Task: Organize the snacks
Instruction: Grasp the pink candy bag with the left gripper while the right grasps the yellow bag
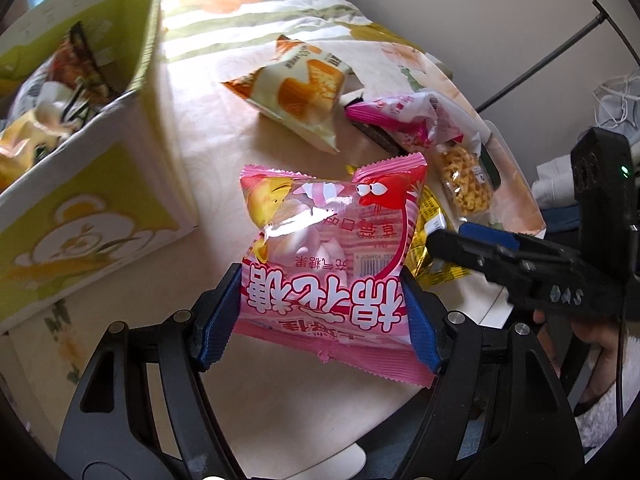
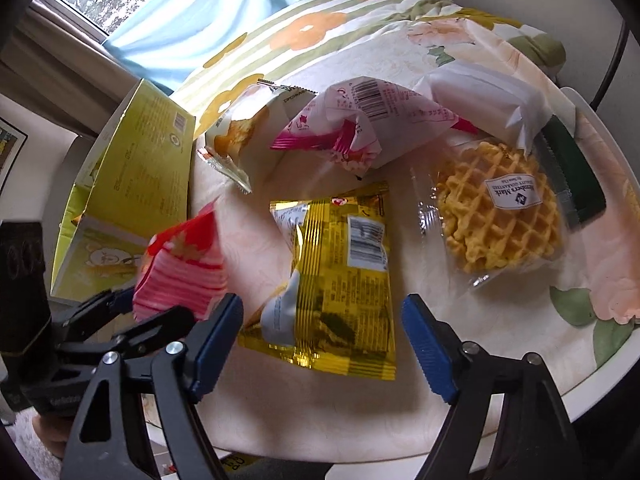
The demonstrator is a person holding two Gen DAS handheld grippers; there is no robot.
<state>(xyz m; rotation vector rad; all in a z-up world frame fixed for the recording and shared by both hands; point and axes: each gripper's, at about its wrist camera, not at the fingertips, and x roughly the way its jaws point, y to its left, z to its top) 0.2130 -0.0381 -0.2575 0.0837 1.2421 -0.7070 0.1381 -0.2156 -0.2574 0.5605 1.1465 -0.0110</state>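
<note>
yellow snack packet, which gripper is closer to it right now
Right. The right gripper hangs open directly over the yellow snack packet; the left gripper is off to its side, shut on the pink marshmallow bag.

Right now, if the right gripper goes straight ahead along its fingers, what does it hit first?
Likely the yellow snack packet: it lies between the open right gripper fingers, directly ahead. The waffle pack sits off to the right. Depth unclear.

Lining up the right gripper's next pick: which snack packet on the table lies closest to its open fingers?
The yellow foil packet, lying flat directly ahead of the right gripper. The waffle pack and the pink-and-white wrapper lie farther off.
</note>
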